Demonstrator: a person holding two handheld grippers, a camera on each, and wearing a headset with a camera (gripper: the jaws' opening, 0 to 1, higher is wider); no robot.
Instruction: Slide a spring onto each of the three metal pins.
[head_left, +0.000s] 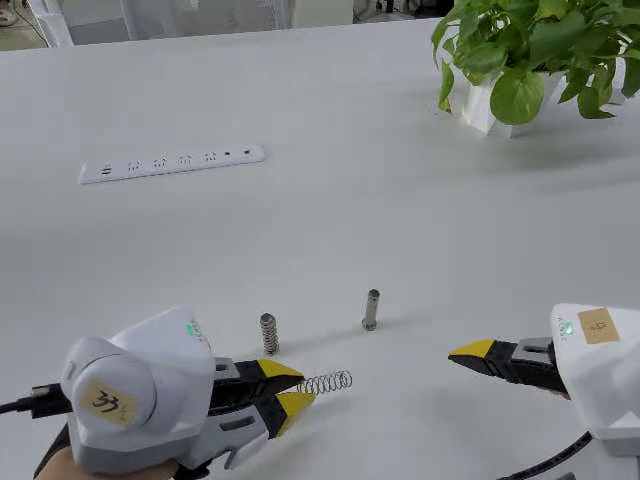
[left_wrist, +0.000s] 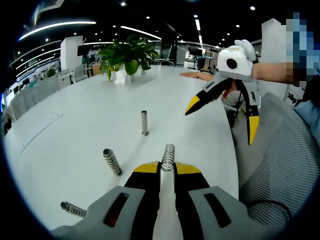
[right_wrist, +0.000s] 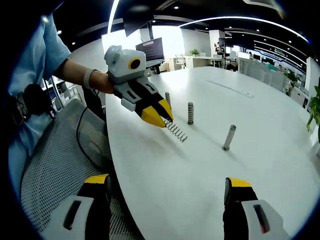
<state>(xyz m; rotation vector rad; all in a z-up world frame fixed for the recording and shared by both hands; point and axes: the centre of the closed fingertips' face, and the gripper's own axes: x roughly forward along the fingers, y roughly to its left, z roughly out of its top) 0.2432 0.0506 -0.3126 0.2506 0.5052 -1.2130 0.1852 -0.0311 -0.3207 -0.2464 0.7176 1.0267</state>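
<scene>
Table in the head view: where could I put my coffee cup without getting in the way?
The widest bare stretch lies between the power strip and the potted plant, down to the bare pin. The near edge is crowded: the left gripper holds a spring beside the spring-covered pin, with the right gripper opposite.

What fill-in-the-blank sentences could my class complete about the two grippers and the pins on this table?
The left gripper is shut on a ____.
The right gripper holds its fingers ____.
The bare pin stands ____ on the table.
Missing words: spring; open; upright.
</scene>
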